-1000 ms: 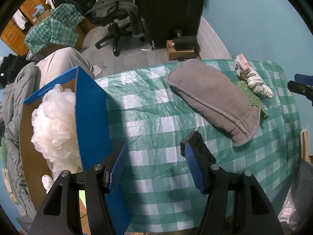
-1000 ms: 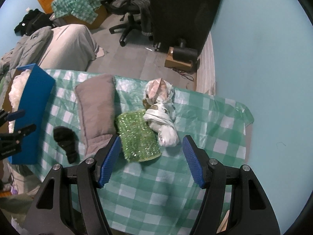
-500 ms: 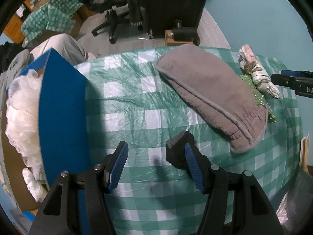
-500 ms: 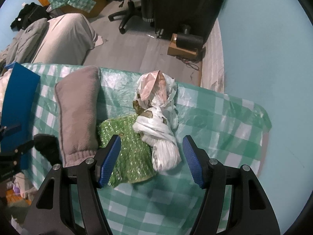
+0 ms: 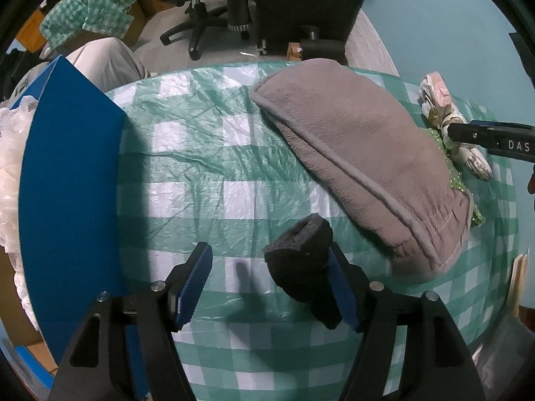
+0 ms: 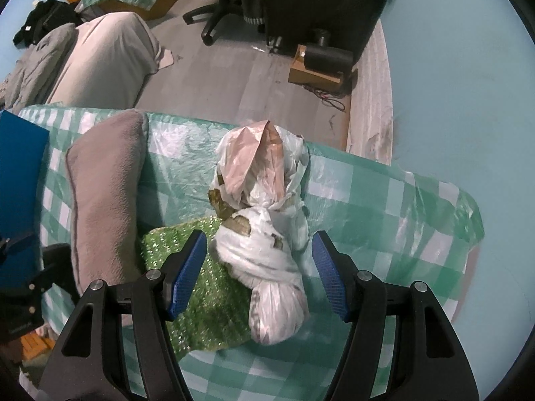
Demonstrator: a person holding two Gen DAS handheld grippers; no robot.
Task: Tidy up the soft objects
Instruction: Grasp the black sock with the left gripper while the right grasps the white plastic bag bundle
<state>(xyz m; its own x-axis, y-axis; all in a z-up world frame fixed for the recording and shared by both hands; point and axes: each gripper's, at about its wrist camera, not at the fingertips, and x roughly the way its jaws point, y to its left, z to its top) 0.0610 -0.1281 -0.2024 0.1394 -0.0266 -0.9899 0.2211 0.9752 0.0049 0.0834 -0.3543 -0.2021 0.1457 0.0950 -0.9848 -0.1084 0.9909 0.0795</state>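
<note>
My left gripper (image 5: 267,269) is open over the checked tablecloth; a small black sock (image 5: 302,260) lies between its fingers, against the right one. A grey fleece cloth (image 5: 361,160) lies to its right. My right gripper (image 6: 259,262) is open, its fingers on either side of a knotted white plastic bag bundle (image 6: 267,244) that rests partly on a green sequinned cloth (image 6: 207,300). The bundle also shows in the left wrist view (image 5: 448,123), with the right gripper's finger (image 5: 491,137) over it.
A blue box (image 5: 70,180) holding white netting (image 5: 8,153) stands at the table's left edge. The grey cloth also shows in the right wrist view (image 6: 103,193). An office chair (image 5: 207,3) and a dark cabinet (image 6: 321,3) stand on the floor beyond.
My left gripper has moved forward and right, so the black sock now sits between its fingers. My right gripper has advanced until its fingers flank the white bundle.
</note>
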